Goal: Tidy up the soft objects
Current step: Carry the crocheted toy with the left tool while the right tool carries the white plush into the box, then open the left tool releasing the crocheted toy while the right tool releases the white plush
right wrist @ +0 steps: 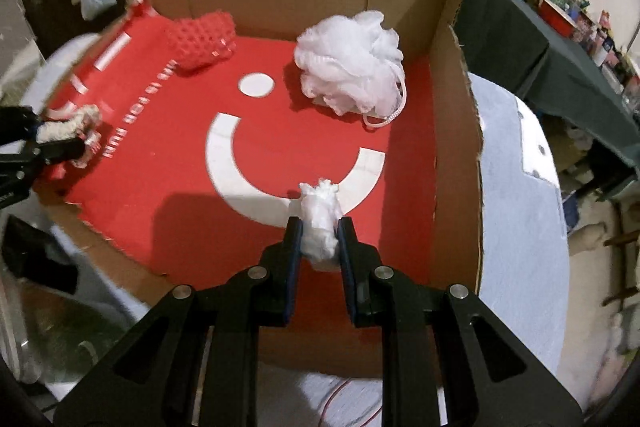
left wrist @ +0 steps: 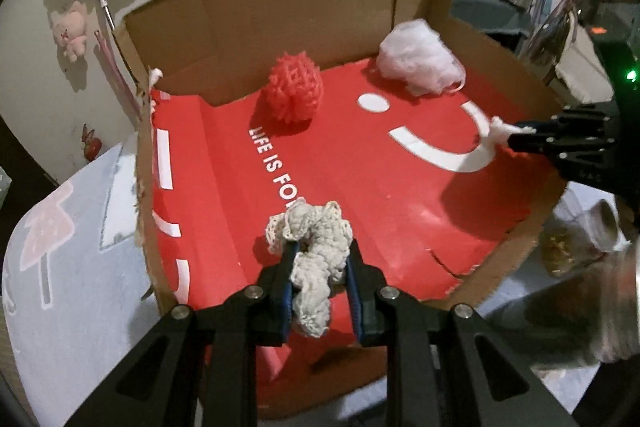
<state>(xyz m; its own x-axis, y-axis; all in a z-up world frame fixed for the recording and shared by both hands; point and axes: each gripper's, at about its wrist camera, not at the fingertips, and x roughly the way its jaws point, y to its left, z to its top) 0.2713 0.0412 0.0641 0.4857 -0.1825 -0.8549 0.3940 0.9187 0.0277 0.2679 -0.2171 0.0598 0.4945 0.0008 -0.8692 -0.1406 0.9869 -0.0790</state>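
**Operator:** I start with the cardboard box (right wrist: pixel 456 155), open at the near side, its red liner (right wrist: pixel 168 211) printed with a smiley. My worry is that torn near edge: if I come in low, a finger catches the ragged cardboard and drags the whole box.

**Observer:** And the things already inside?

**Operator:** The white bath pouf (right wrist: pixel 350 63) sits at the back right, the red knitted pouch (right wrist: pixel 202 37) at the back left, well apart. The pouf's cord loop trails toward the middle; I judge it could snag a finger if I reach deep.

**Observer:** What are you carrying?

**Operator:** My left gripper (left wrist: pixel 320 267) is clamped on a cream crocheted piece (left wrist: pixel 316 259), over the near left of the liner. Its lower end hangs below the pads, so it may cling to them on release.

**Observer:** The other side?

**Operator:** My right gripper (right wrist: pixel 318 239) is squeezed tight on a small white wad (right wrist: pixel 320 223), over the smiley's curve. It is light and compressed; I expect it could stick to a pad or roll off the open front.
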